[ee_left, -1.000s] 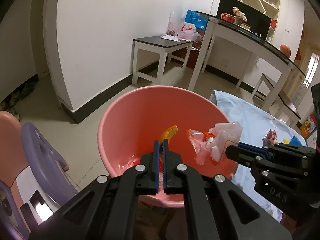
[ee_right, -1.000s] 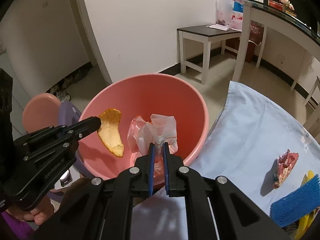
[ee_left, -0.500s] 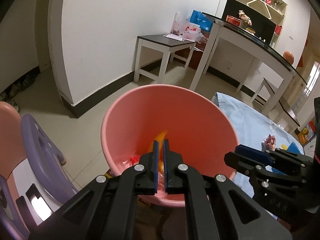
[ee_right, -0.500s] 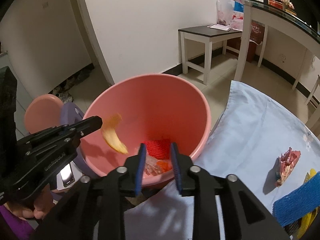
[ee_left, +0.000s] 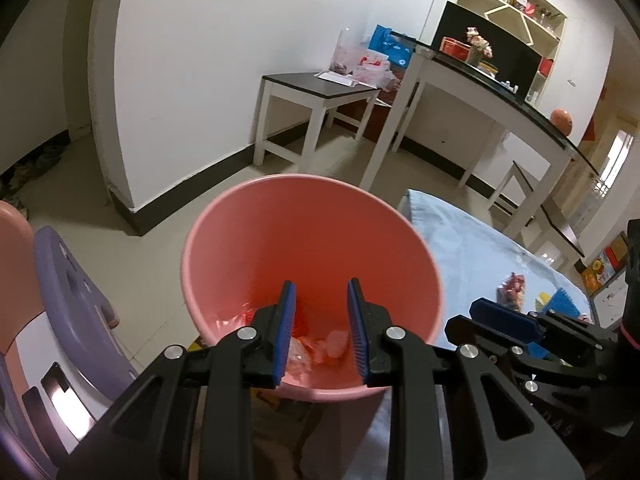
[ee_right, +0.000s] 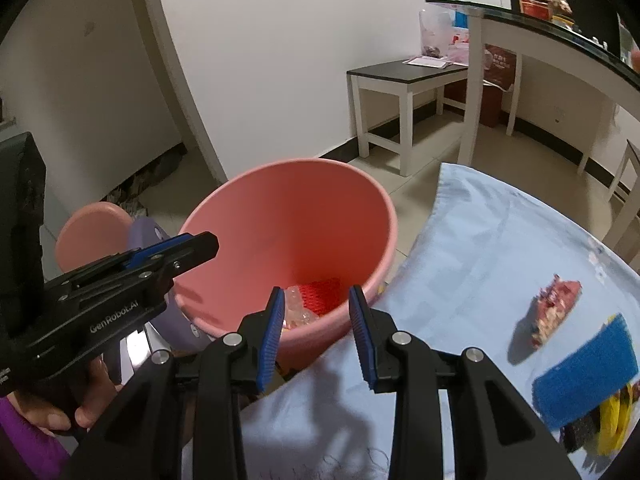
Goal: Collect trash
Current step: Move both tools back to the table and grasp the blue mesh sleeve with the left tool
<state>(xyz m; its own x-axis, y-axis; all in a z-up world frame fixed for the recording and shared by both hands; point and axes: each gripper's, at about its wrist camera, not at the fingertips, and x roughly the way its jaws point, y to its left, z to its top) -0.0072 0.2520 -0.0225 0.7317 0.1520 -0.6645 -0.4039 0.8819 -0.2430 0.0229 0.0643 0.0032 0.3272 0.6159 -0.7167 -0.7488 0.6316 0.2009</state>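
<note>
A pink bucket stands beside the table, holding a clear plastic bag and a red mesh at its bottom. My left gripper is open and empty over the bucket's near rim; it also shows in the right wrist view. My right gripper is open and empty just in front of the bucket; it also shows in the left wrist view. On the blue tablecloth lie a red-pink crumpled wrapper, a blue mesh and yellow scraps.
A purple and pink child chair stands left of the bucket. A low dark-topped table and a long counter stand by the white wall behind.
Both grippers opened. The yellow peel fell from the left gripper and the plastic bag from the right gripper into the bucket. Both grippers drew back a little.
</note>
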